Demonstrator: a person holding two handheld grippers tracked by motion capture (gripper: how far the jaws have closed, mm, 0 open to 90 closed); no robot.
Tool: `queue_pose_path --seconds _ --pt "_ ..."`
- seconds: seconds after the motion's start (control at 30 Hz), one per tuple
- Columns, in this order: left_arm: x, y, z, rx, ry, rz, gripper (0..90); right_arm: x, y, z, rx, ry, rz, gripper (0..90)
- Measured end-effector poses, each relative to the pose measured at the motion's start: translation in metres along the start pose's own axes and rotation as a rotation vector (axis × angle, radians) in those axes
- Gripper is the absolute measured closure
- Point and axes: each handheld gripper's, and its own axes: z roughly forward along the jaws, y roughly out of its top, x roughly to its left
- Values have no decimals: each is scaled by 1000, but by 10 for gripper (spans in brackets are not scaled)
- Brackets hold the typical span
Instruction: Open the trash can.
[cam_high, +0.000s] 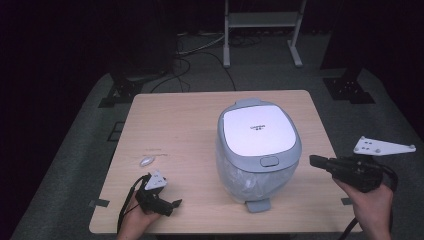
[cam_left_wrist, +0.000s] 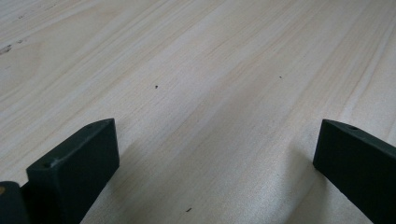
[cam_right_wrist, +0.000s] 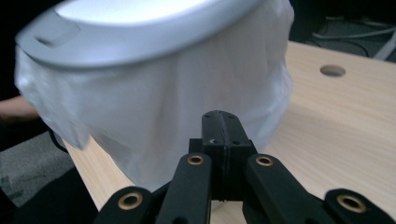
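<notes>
Lidded bin (cam_high: 258, 145), white liner, table center. Right gripper (cam_high: 316, 161) at 3 o'clock, jaws together, aimed at bin wall, likely for lid button (cam_high: 269, 161). Left gripper (cam_high: 175, 203) at 8 o'clock, jaws apart, resting low over table (cam_high: 175, 120).

Dark room, grey floor (cam_high: 75, 150), white frame (cam_high: 262, 20)

The only lettering in sight sits on the white glossy lid panel (cam_high: 258, 131) of the grey-blue, plastic-wrapped bin (cam_high: 259, 150) in the high view: one short dark line of print near the middle of the panel, with a still smaller mark under it. Both are too small and too blurred to make out a single letter, so no brand or word can be read there. Nothing else in the pictures carries legible text, numbers or signs.
</notes>
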Motion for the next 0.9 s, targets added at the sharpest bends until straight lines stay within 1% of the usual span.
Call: queue_pose_path --seconds 0.07,0.1,0.2,0.37,0.47,0.5,0.53,0.57,0.63,0.67,0.73,0.77,0.9 --pt "0 0 0 0 0 0 0 3 5 -2 -15 8 -8 899" --pt "0 0 0 0 0 0 0 6 11 -5 -28 25 -8 899" --pt "0 0 0 0 0 0 0 9 15 -7 -40 38 -15 899" --pt "0 0 0 0 0 0 0 15 28 -10 -74 89 -29 899" --pt "0 0 0 0 0 0 0 19 34 -10 -88 111 -37 899" --pt "0 0 0 0 0 0 0 21 38 -9 -96 124 -46 899" --pt "0 0 0 0 0 0 0 21 38 -9 -96 124 -46 899" --pt "0 0 0 0 0 0 0 25 42 -8 -103 143 -57 899" --pt "0 0 0 0 0 0 0 26 43 -7 -105 150 -62 899" --pt "0 0 0 0 0 0 0 30 48 -5 -107 169 -78 898" --pt "0 0 0 0 0 0 0 32 49 -4 -109 174 -83 899" --pt "0 0 0 0 0 0 0 37 53 0 -107 192 -95 898" --pt "0 0 0 0 0 0 0 46 60 7 -103 227 -121 899"
